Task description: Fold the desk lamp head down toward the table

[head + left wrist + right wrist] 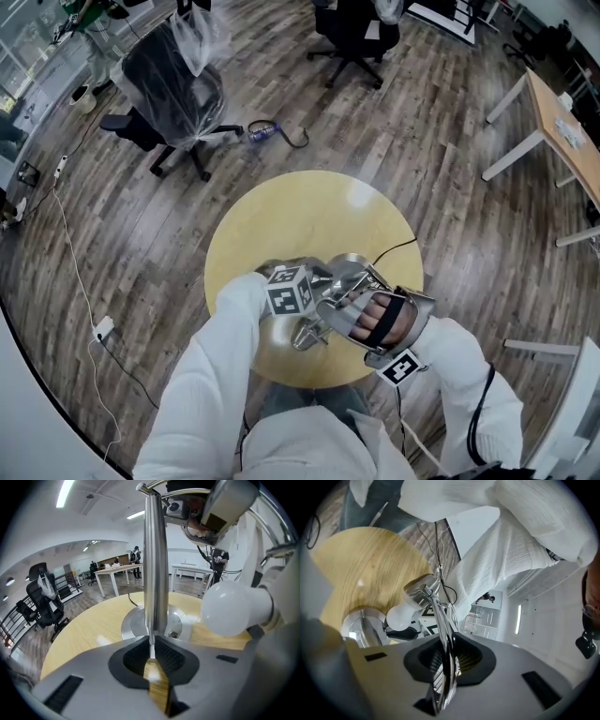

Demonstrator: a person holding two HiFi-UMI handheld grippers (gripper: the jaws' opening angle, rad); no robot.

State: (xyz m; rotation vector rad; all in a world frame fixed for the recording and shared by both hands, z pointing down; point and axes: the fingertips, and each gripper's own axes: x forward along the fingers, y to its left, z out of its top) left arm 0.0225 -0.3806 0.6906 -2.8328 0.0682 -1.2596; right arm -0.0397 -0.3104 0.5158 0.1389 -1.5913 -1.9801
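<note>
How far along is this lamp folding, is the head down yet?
Mostly done, it seems: the bulb hangs low beside the post, near the base and the yellow table. In hand: the left gripper is shut on the post, steadying it, and the right gripper is shut on the thin wire arm. Left: probably a last bit of lowering, then letting go.

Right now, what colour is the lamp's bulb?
The bulb is white, best seen in the left gripper view.
</note>
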